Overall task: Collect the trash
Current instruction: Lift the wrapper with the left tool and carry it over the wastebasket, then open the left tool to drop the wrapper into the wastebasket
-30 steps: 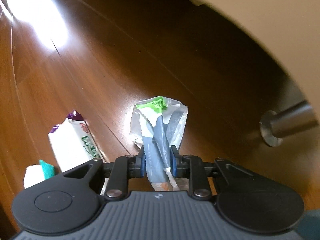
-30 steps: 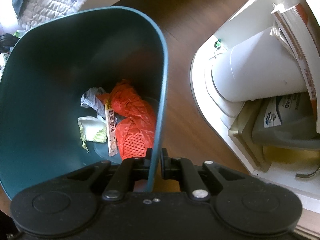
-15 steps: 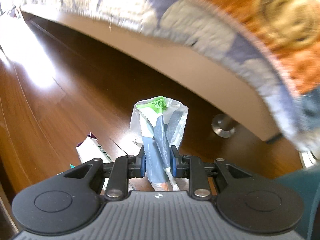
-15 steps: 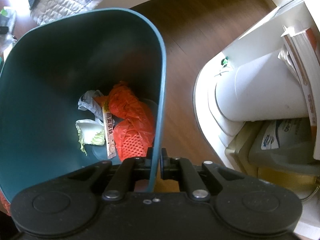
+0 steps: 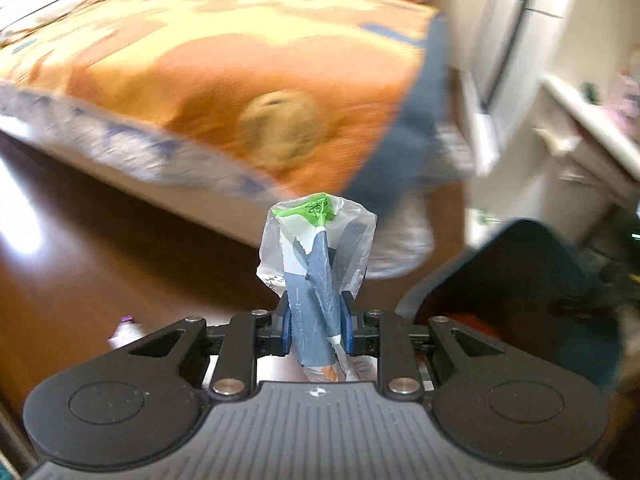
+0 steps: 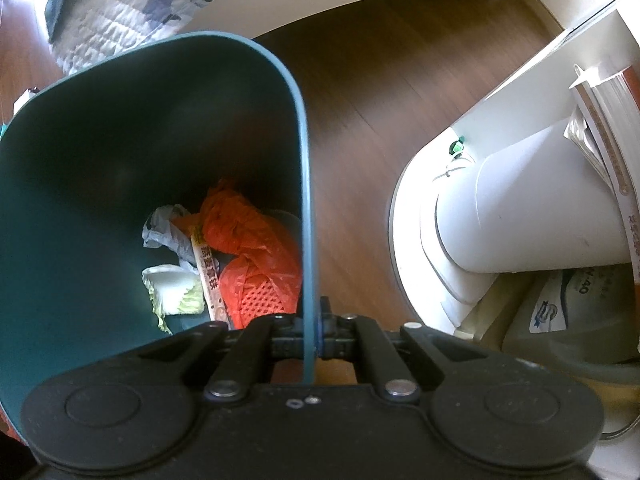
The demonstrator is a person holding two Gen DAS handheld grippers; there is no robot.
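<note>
A home, most likely a bedroom. A bed with an orange patterned quilt [image 5: 224,60] fills the upper left of the left wrist view, above a dark wooden floor [image 5: 100,264]. In the right wrist view a grey-blue quilted cover [image 6: 132,4] hangs at the upper left, and a white shelf unit [image 6: 532,92] at the right holds books [image 6: 608,116] and a jug [image 6: 572,320].

A dark teal trash bin [image 6: 100,184] stands open at the top, its mouth unblocked. Trash covers only the bottom: an orange plastic bag [image 6: 256,256], a cabbage leaf [image 6: 176,292] and a paper stick wrapper [image 6: 208,276]. Bare wooden floor [image 6: 360,92] lies right of the bin. Farther right, a white shelf unit [image 6: 408,216] blocks passage. A quilted bed [image 5: 200,60] closes the far side.
</note>
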